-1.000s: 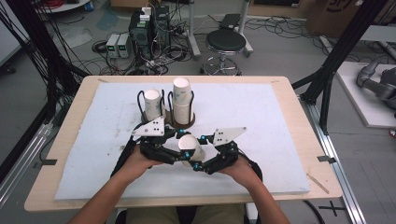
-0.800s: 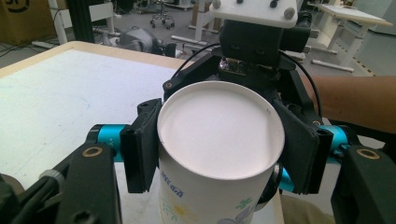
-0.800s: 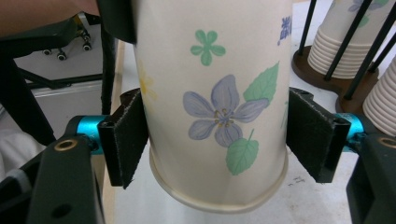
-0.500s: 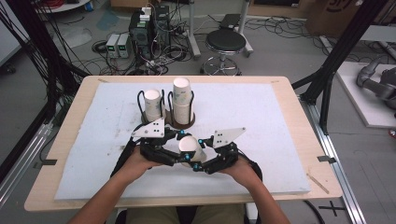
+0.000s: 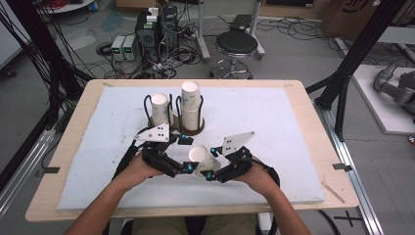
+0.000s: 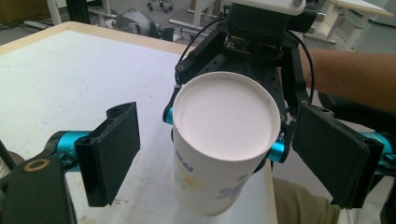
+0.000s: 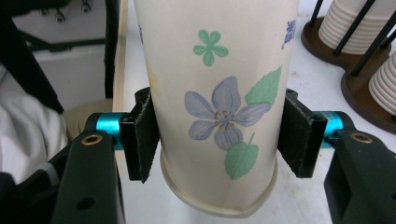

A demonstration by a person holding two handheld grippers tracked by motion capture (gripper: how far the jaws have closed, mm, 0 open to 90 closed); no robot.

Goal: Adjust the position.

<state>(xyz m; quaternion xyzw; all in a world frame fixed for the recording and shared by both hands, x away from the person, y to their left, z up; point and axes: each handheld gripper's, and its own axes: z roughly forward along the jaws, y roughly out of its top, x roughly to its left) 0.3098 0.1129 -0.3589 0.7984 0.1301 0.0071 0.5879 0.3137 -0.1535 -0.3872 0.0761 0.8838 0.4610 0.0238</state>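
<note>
Released by the left gripper [image 6: 219,154], paper cup [image 7: 219,93] sits clamped (upside down) between right jaws.

White flowered paper cup [image 7: 215,93] cut off at 12 o'clock in right gripper view; its blue lettering [image 6: 181,159] blurred, unreadable.

Robotics lab or test workshop: a wooden table [image 5: 313,128] is being framed by black metal struts [image 5: 350,73]; computer towers [image 5: 155,27], power boxes [image 5: 122,47] and loose cables [image 5: 113,49] are being kept on the concrete floor, beside a stool [image 5: 237,45].
</note>
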